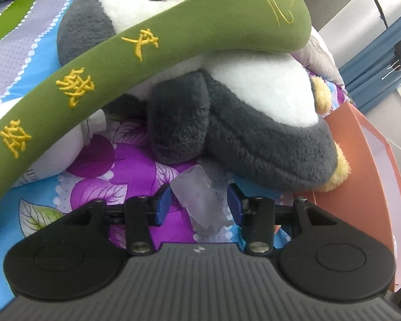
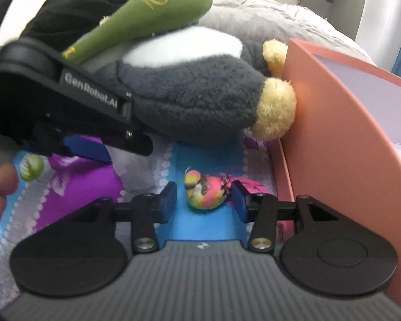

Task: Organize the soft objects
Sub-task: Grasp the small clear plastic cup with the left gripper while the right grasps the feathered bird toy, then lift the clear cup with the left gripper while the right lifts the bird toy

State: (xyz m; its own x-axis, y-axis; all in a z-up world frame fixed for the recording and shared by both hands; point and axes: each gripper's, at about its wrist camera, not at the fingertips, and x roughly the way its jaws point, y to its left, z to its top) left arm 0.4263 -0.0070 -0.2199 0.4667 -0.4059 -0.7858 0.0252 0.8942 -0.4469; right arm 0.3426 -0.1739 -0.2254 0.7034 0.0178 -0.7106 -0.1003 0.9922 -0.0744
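A grey and white plush penguin (image 1: 254,123) lies on the floral bedsheet (image 1: 136,165), with a long green plush (image 1: 136,53) bearing yellow embroidery draped over it. My left gripper (image 1: 199,203) is open, low over the sheet, with a pale translucent lump (image 1: 200,200) between its fingers. My right gripper (image 2: 204,199) is open around a small multicoloured plush bird (image 2: 204,191) on the sheet. The penguin (image 2: 189,99) and the green plush (image 2: 152,16) also show in the right wrist view, with the left gripper (image 2: 85,147) at their left.
An open salmon-pink box (image 2: 342,123) stands at the right, against the penguin's yellow foot (image 2: 276,107); it also shows in the left wrist view (image 1: 361,160). A white bottle-like object (image 1: 66,149) lies under the green plush. A grey quilt (image 2: 267,21) is behind.
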